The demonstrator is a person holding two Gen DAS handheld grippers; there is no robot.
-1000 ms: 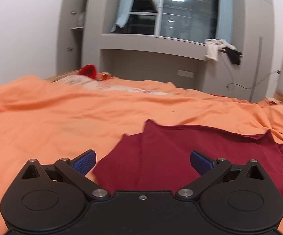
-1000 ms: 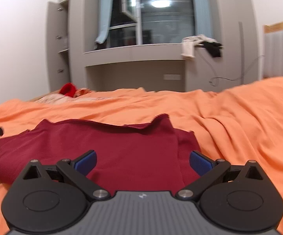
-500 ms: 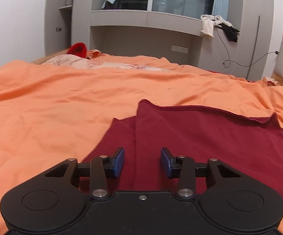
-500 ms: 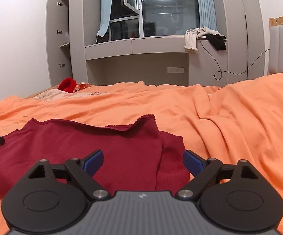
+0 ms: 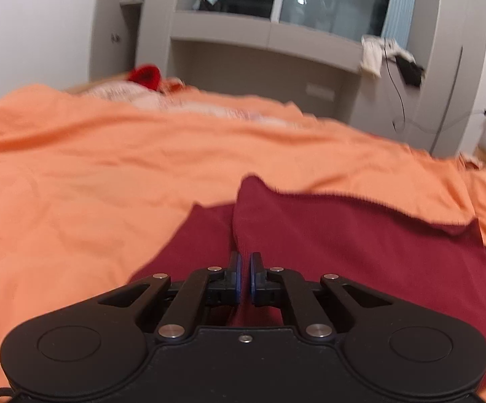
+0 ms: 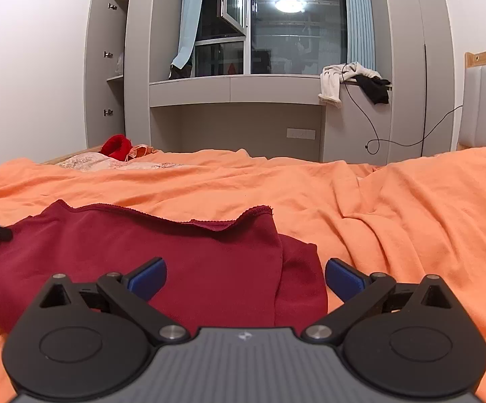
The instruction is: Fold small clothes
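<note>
A dark red knit garment (image 5: pixel 360 245) lies partly folded on the bed's rumpled orange cotton sheet (image 5: pixel 91 174), its hemmed edge toward the window side. At the garment's left end, the left claw (image 5: pixel 244 277) has just drawn its blue pads together, pinching a raised fold of the red cloth. At the right end, the right claw (image 6: pixel 245 277) stands wide apart, gripping nothing, the garment's doubled right edge lying between its blue pads (image 6: pixel 148 273).
</note>
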